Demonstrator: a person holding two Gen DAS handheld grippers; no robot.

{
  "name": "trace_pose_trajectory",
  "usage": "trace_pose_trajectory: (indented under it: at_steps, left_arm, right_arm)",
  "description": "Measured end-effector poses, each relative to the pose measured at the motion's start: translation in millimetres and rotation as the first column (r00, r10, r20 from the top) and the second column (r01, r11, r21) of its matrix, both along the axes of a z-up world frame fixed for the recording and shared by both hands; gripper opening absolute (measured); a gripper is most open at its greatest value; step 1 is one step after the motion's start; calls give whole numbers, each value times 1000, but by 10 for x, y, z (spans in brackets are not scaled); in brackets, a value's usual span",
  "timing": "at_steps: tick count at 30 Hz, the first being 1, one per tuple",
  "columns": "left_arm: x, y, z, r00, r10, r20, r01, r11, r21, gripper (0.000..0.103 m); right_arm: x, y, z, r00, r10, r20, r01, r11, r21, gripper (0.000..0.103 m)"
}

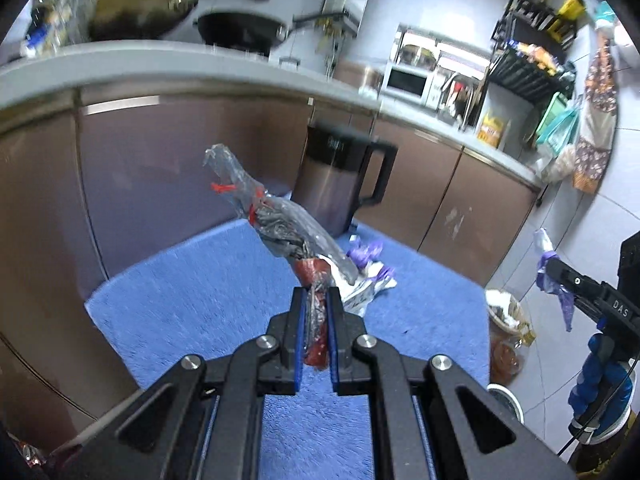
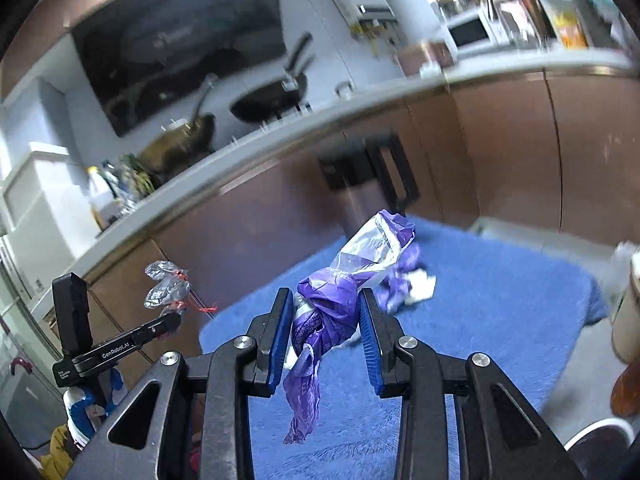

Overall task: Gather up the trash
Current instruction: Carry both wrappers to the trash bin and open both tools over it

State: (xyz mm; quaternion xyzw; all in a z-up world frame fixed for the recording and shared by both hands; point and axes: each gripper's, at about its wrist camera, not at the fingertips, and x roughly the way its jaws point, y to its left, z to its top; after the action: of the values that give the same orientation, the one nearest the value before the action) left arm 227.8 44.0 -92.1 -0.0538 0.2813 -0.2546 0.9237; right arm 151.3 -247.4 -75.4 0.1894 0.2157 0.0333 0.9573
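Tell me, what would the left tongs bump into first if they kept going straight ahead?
Probably the dark jug standing at the far edge of the blue mat, just ahead of the left tongs and their clear wrapper. Depth is hard to judge.

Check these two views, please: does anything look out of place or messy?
Yes. Purple and white wrapper scraps lie loose on the blue mat, near a dark jug standing on the mat in front of the cabinets, an odd place for it.

White letters "DAS" stand on the black body of the right gripper, seen at the right edge of the left wrist view. "GenRobot.AI" runs in white along the black arm of the left gripper in the right wrist view; the small white print below it is too tiny to read.
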Motion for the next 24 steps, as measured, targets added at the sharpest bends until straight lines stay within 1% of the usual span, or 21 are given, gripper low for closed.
trace_pose_trajectory:
  at_steps: [3, 5, 9, 12, 18, 20, 24]
  left_arm:
    - [-220, 89, 228, 999, 3, 48, -2, 1000, -19, 9]
    - [-343, 94, 323, 997, 0, 73, 2, 1000, -24, 9]
    - [-632, 75, 508, 992, -18, 122, 21, 999, -28, 9]
    - [-803, 20, 632, 987, -37, 153, 43, 999, -32, 9]
    - [-1059, -217, 864, 974, -98, 202, 107, 994, -34, 9]
    - [-1107, -374, 889, 970, -131, 206, 140, 990, -29, 9]
    - [-1162, -742, 856, 960, -205, 190, 211, 977, -11, 9]
  right_arm:
    - [-329, 28, 266, 998, -8, 62, 10, 999, -31, 33]
    - [-545, 31, 401, 995, -14, 97, 19, 999, -47, 33]
    - [-899, 16, 601, 988, -41, 151, 52, 996, -71, 33]
    - [-1145, -29, 668, 981, -67, 184, 82, 994, -77, 33]
    - [-1644, -226, 780, 956, -165, 244, 195, 975, -103, 33]
    - [-1752, -300, 786, 947, -200, 252, 232, 967, -105, 33]
    - [-1979, -535, 717, 927, -279, 250, 306, 949, -76, 33]
